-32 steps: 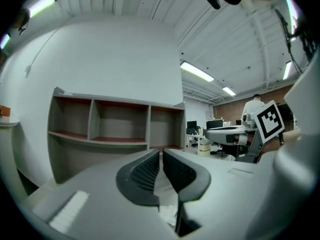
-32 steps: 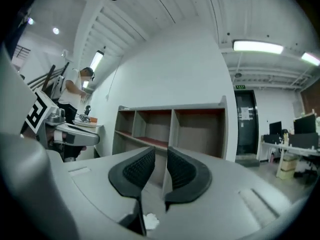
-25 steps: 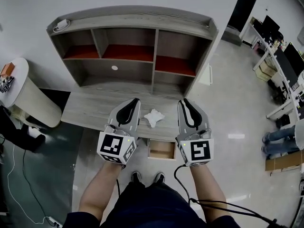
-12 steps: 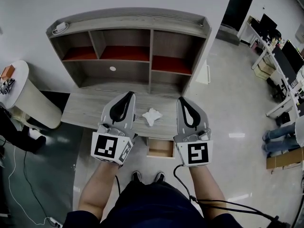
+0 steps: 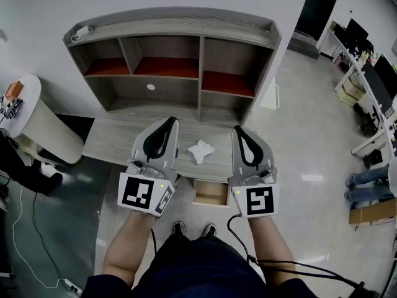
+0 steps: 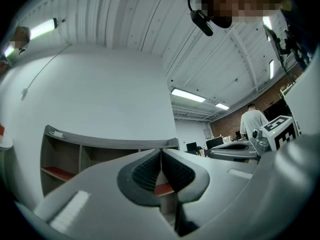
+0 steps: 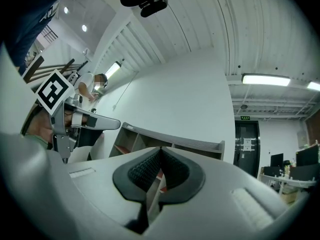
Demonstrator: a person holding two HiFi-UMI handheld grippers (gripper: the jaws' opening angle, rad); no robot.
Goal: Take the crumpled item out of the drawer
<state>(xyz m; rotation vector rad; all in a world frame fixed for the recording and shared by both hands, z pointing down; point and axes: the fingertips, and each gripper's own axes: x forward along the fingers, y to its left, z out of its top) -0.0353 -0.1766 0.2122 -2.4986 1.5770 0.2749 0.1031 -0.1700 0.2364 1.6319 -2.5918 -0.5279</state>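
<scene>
Shiny office floor, grey wood desk [image 5: 118,143] with a cubby shelf [image 5: 173,27] at its back edge. The only print I can see is the black-and-white square markers [image 5: 138,192] on the gripper cubes. The crumpled item [image 5: 201,151] is a white papery wad lying at the desk's front edge, just behind the open drawer [image 5: 211,195]. It's between the left gripper [image 5: 168,121] and right gripper [image 5: 239,130], both pinched together on nothing. The wad hasn't budged since a second ago.

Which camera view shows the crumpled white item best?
The head view: the crumpled white item lies in plain sight on the desk, between the left gripper and the right gripper, beyond the open drawer. Both gripper views look up over closed jaws at the shelf and ceiling; neither shows it.
</scene>
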